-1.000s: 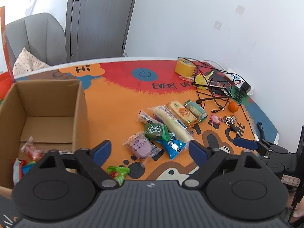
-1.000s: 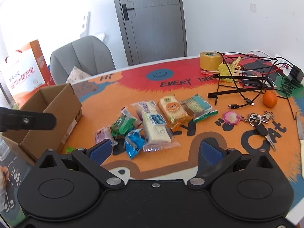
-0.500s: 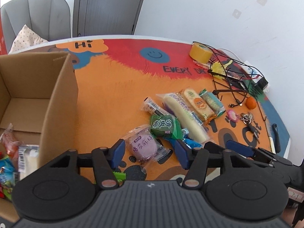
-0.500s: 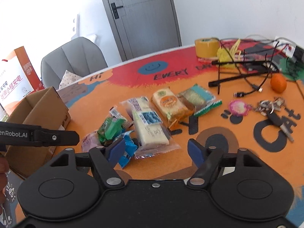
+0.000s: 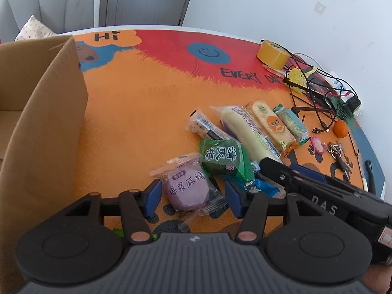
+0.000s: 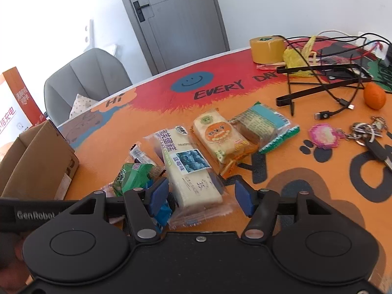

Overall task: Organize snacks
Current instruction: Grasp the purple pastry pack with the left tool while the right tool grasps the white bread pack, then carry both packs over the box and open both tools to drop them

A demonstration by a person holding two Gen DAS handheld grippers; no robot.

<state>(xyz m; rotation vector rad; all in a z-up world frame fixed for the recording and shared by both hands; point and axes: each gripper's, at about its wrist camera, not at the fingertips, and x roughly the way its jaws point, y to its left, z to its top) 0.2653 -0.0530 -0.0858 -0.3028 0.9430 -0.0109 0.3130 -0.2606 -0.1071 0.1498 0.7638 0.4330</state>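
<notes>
Several wrapped snacks lie in a cluster on the orange table mat (image 5: 137,112). My left gripper (image 5: 193,196) is low over the purple mochi pack (image 5: 188,188), which sits between its blue pads without being clearly pressed. A green plum pack (image 5: 223,156) lies just beyond it. My right gripper (image 6: 201,196) straddles the near end of the long white cake pack (image 6: 188,171); its jaws are closing, and the pads are still apart from the wrapper. A blue pack (image 6: 161,215) lies by its left pad. The open cardboard box (image 5: 49,122) stands to the left.
An orange-labelled cake (image 6: 215,134) and a teal pack (image 6: 264,125) lie beyond the white cake. At the back right are a yellow tape roll (image 6: 267,49), tangled cables (image 6: 330,73), a small orange fruit (image 6: 374,95) and keys (image 6: 367,132). A grey chair (image 6: 85,78) stands behind the table.
Both grippers have come down and forward toward the snack cluster. Both pairs of jaws have narrowed from wide open, the left around the purple pack and the right around the white cake pack.
</notes>
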